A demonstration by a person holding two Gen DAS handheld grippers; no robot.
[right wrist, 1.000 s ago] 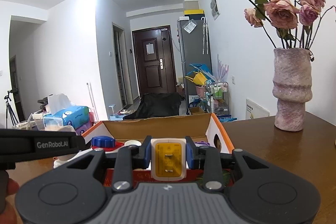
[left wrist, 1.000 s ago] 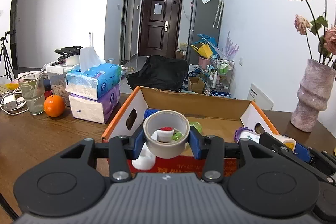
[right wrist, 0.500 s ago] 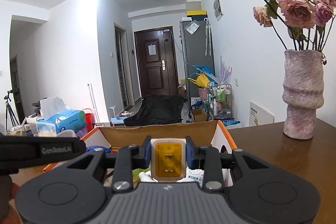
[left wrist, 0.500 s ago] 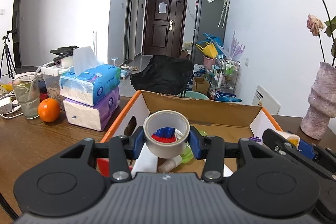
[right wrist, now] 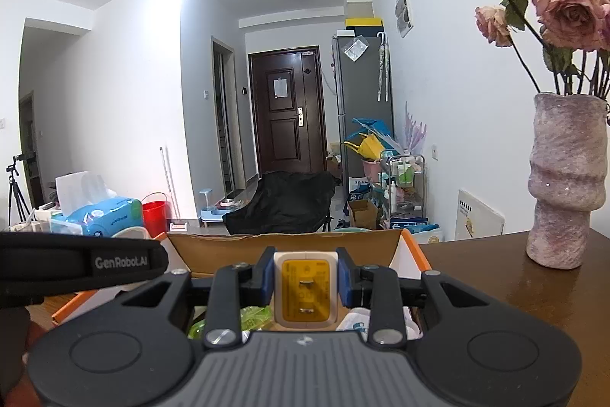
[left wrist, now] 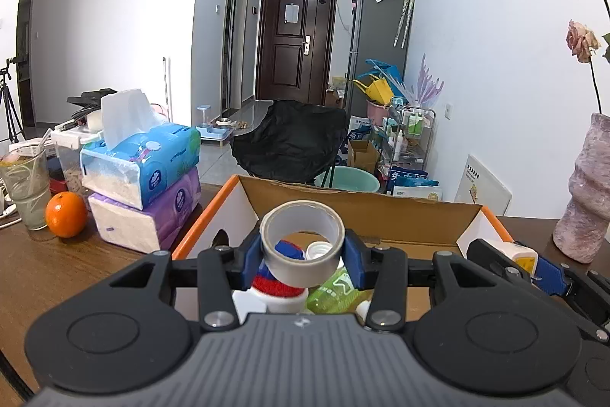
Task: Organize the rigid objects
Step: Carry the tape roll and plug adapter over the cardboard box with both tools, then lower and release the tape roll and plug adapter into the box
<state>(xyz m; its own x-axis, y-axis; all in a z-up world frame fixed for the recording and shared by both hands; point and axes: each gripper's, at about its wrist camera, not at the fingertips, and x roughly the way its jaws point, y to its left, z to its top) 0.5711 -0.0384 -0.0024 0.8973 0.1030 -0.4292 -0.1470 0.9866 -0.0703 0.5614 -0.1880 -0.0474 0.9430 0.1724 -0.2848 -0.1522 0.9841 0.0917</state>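
My left gripper (left wrist: 303,254) is shut on a grey tape roll (left wrist: 303,266) and holds it over the open cardboard box (left wrist: 366,212) with orange edges. Below it in the box lie a white bottle with a red and blue cap (left wrist: 280,283) and a green bottle (left wrist: 335,290). My right gripper (right wrist: 305,283) is shut on a white and yellow plug adapter (right wrist: 305,287) over the same box (right wrist: 289,248). The right gripper also shows at the right of the left wrist view (left wrist: 533,262). The left gripper's body shows at the left of the right wrist view (right wrist: 76,264).
Two stacked tissue packs (left wrist: 145,182), an orange (left wrist: 65,214) and a glass (left wrist: 24,189) stand left of the box on the wooden table (left wrist: 57,273). A pink vase with dried roses (right wrist: 566,178) stands to the right, also in the left wrist view (left wrist: 585,193).
Both grippers have moved forward over the box with their objects still held. More of the box's inside and the bottles shows below the tape roll.
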